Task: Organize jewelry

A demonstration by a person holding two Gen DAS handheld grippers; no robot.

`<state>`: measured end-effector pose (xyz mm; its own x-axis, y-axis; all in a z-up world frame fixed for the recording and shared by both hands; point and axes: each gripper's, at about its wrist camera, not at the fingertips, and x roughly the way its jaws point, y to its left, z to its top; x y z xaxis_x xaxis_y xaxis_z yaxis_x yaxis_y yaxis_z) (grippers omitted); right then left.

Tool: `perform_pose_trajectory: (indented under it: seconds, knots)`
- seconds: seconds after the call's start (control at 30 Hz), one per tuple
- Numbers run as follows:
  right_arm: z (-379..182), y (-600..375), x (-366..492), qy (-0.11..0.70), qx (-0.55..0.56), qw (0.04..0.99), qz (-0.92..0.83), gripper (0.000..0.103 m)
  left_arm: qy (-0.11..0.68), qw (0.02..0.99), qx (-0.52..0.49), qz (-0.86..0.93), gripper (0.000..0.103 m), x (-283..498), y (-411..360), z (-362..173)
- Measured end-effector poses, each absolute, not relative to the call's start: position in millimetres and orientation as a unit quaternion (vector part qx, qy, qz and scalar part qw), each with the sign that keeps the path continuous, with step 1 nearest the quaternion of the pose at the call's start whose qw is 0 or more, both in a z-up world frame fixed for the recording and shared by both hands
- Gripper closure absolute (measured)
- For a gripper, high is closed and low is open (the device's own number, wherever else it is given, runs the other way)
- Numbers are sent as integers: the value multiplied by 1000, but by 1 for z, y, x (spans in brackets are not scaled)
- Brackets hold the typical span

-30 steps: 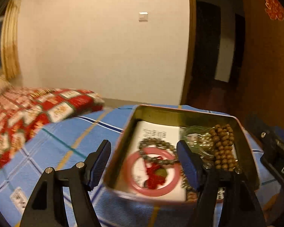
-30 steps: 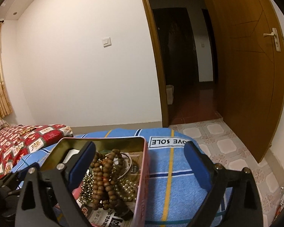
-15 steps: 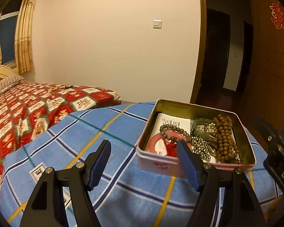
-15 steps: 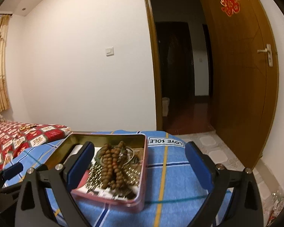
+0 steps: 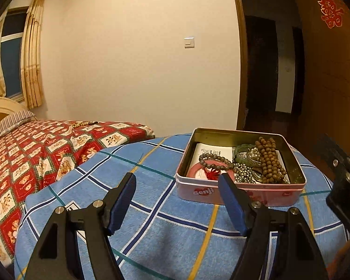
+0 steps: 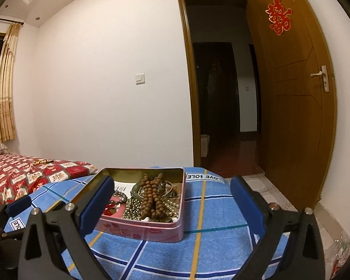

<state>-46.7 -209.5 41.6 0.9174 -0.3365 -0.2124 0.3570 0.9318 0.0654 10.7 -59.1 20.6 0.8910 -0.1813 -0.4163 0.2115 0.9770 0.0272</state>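
Jewelry sits piled in one pink tin (image 5: 240, 192) with no lid on it. The tin rests on the blue checked cloth (image 5: 151, 210) of the table, at about 1 o'clock from the left gripper (image 5: 177, 200) and about 11 o'clock from the right gripper (image 6: 170, 200).

Biggest to smallest: one bed with a red quilt (image 5: 35, 149) at 9 o'clock, one blue cloth, one tin, two grippers. Both grippers have their jaws wide apart and hold nothing. They hang over the cloth just short of the tin.

Inside the tin I count one long string of brown wooden beads (image 5: 268, 163), folded over itself. There is one pink ring bangle (image 5: 198, 171), one grey bead bracelet (image 5: 212, 161) lying on it, one red tassel (image 5: 212, 175), one green bangle (image 5: 241, 149) and one bunch of small shiny beads (image 5: 243, 171). One white paper (image 5: 212, 150) lies under them. One more gold string (image 5: 84, 123) lies far off on the quilt. The smaller bits are too tangled to count well.

What could go wrong? The strings lie over each other, so pulling one could drag others out too. The cloth is soft and humped, so a push on the tin's side could tip or slide it. The small beads are slippery and could slip from the jaws and roll off the cloth to the floor.
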Motion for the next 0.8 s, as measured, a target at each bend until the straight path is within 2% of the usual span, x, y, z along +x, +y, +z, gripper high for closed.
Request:
perform_pose_trajectory:
  seconds: [0.8]
  knots:
    - [41, -212, -49, 99, 56, 977, -180, 1, 203, 973, 40, -99, 28, 5, -60, 22]
